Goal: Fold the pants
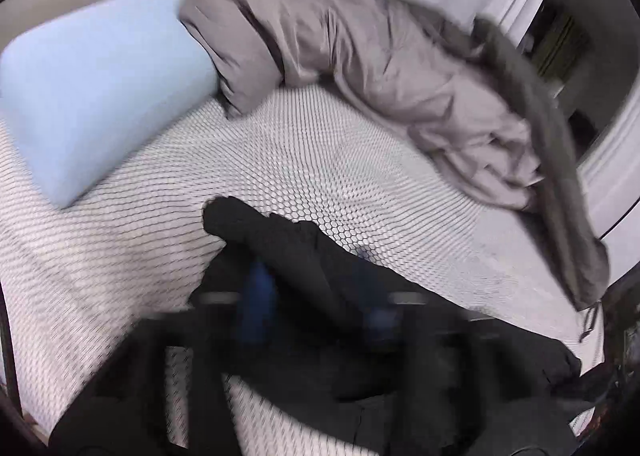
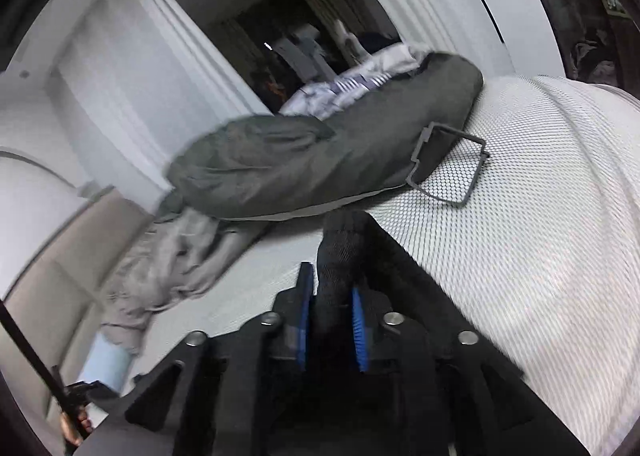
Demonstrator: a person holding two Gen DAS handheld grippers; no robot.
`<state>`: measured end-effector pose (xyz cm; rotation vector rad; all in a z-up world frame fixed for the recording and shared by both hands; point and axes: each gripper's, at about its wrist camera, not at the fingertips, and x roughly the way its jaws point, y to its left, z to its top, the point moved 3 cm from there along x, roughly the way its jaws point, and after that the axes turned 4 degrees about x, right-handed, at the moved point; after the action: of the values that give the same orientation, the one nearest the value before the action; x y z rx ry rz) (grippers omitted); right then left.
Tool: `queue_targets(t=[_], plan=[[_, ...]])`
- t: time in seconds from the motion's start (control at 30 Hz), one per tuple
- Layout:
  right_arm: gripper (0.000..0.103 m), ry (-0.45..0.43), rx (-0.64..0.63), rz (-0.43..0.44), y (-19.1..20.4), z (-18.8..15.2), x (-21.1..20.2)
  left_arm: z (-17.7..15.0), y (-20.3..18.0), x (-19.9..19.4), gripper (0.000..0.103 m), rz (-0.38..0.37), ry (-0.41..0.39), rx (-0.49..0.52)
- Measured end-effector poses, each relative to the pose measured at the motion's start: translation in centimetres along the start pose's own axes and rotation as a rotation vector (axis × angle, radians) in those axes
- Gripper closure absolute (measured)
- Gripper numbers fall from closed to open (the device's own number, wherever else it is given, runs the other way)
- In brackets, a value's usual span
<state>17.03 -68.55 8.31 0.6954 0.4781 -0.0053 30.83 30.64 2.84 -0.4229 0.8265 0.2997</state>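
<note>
The black pants (image 1: 304, 256) lie bunched on the white honeycomb-mesh bed cover (image 1: 280, 159). In the left wrist view my left gripper (image 1: 316, 296) is blurred; its blue pads (image 1: 256, 296) close on a fold of the pants, which drapes over both fingers. In the right wrist view my right gripper (image 2: 332, 296) is shut on another bunch of the black pants (image 2: 340, 256), held between its blue pads (image 2: 305, 304) above the bed cover (image 2: 540, 236).
A light blue pillow (image 1: 96, 95) lies at the left of the bed. A grey duvet (image 1: 380, 67) is heaped along the far side, with its dark green side (image 2: 320, 167) toward the white wall. A grey wire frame (image 2: 452, 163) rests on the cover. A beige headboard (image 2: 48, 288) is behind.
</note>
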Motion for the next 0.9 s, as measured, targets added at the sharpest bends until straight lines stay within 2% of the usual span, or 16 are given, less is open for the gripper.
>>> queue_targets(t=[0.03,0.1,0.13,0.17,0.2,0.27,0.4,0.47,0.53,0.6,0.7,0.77,0.83,0.9], plan=[[0.051,0.005,-0.003,-0.050,0.3,0.7,1.9,0.5,-0.1,1.1,0.022,0.051,-0.012,0.005],[0.048,-0.008,-0.029,-0.168,0.4,1.7,4.5,1.3,-0.3,2.3,0.022,0.152,-0.036,0.042],[0.048,0.010,-0.034,-0.202,0.3,1.7,5.2,1.3,-0.2,2.6,0.022,0.154,-0.025,0.051],[0.047,0.018,-0.028,-0.200,0.2,1.4,5.3,1.2,-0.1,2.5,0.022,0.127,-0.012,0.050],[0.045,0.028,-0.029,-0.173,0.3,0.8,4.9,0.9,0.0,2.3,0.022,0.101,-0.007,0.049],[0.031,0.029,-0.066,-0.145,0.9,-0.4,3.4,-0.1,0.4,1.3,0.022,0.066,-0.002,0.045],[0.022,0.010,-0.125,-0.089,3.0,-3.4,-0.1,-4.1,0.1,-1.8,0.022,-0.037,-0.015,0.042],[0.017,0.020,-0.130,-0.031,4.2,-5.2,-1.6,-6.2,-0.4,-3.1,0.022,-0.071,-0.027,0.032],[0.017,0.043,-0.124,0.010,5.6,-6.7,-2.4,-8.5,-1.3,-3.6,0.022,-0.092,-0.022,0.024],[0.017,0.088,-0.100,0.063,7.1,-8.6,-3.0,-11.1,-2.2,-3.4,0.022,-0.111,0.016,0.013],[0.017,0.147,-0.059,0.134,8.4,-11.3,-3.5,-14.5,-3.5,-2.5,0.035,-0.171,0.077,-0.037],[0.017,0.181,-0.046,0.150,9.0,-13.2,-3.3,-16.8,-4.3,-1.6,0.038,-0.224,0.112,-0.066],[0.017,0.242,-0.085,0.168,9.7,-15.5,-2.6,-18.5,-5.3,-0.2,0.048,-0.261,0.148,-0.052],[0.017,0.261,-0.138,0.174,10.1,-17.4,-2.4,-19.4,-5.7,1.2,0.049,-0.260,0.165,-0.062]])
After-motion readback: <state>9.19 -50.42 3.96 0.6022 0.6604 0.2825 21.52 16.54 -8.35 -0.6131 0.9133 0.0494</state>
